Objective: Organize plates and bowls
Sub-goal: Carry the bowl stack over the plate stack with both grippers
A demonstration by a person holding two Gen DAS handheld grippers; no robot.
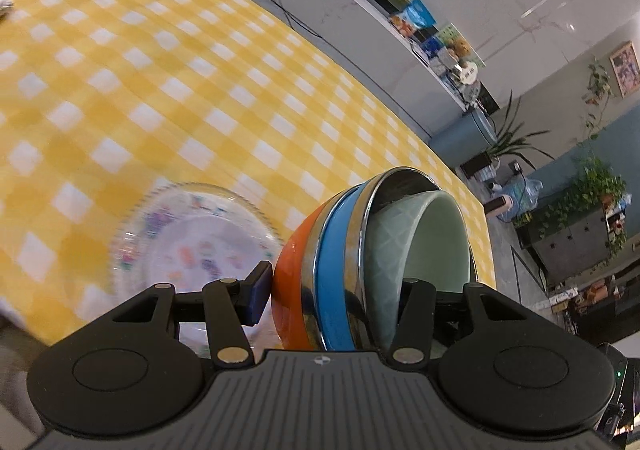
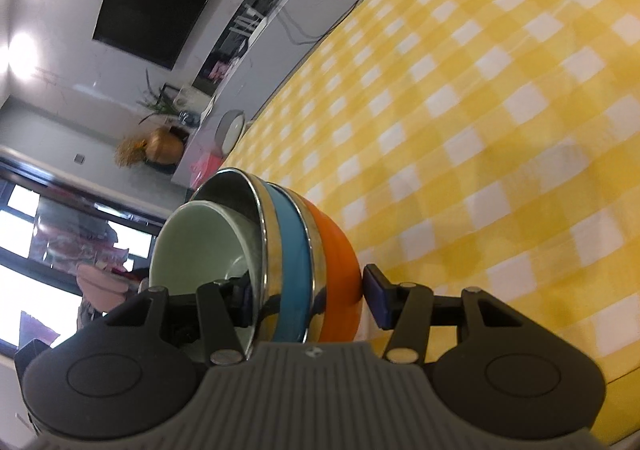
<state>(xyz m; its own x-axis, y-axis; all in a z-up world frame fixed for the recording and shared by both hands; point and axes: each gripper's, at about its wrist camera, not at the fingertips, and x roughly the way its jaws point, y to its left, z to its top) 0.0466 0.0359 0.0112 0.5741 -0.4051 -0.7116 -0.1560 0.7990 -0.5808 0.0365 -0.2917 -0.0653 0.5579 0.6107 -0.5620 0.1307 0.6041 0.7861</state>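
Bowls nested together, orange bowl [image 1: 286, 282] outermost, blue steel-rimmed bowl [image 1: 336, 270] and pale green ceramic bowl [image 1: 424, 246] inside, hang clamped by left gripper [image 1: 340, 290] and right gripper [image 2: 308, 302] above the yellow-checked bench [image 1: 160, 90], beside the clear patterned glass plate [image 1: 192, 234]. Keep both grips level to prevent slipping.

Nested bowls [image 1: 340, 250] above tablecloth [image 1: 160, 90]; plate [image 1: 192, 234] on cloth, left of bowls.

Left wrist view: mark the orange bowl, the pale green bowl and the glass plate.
orange bowl [image 1: 286, 270], left wrist view, outer wall.
pale green bowl [image 1: 436, 238], left wrist view, inside wall.
glass plate [image 1: 192, 242], left wrist view, patterned middle.
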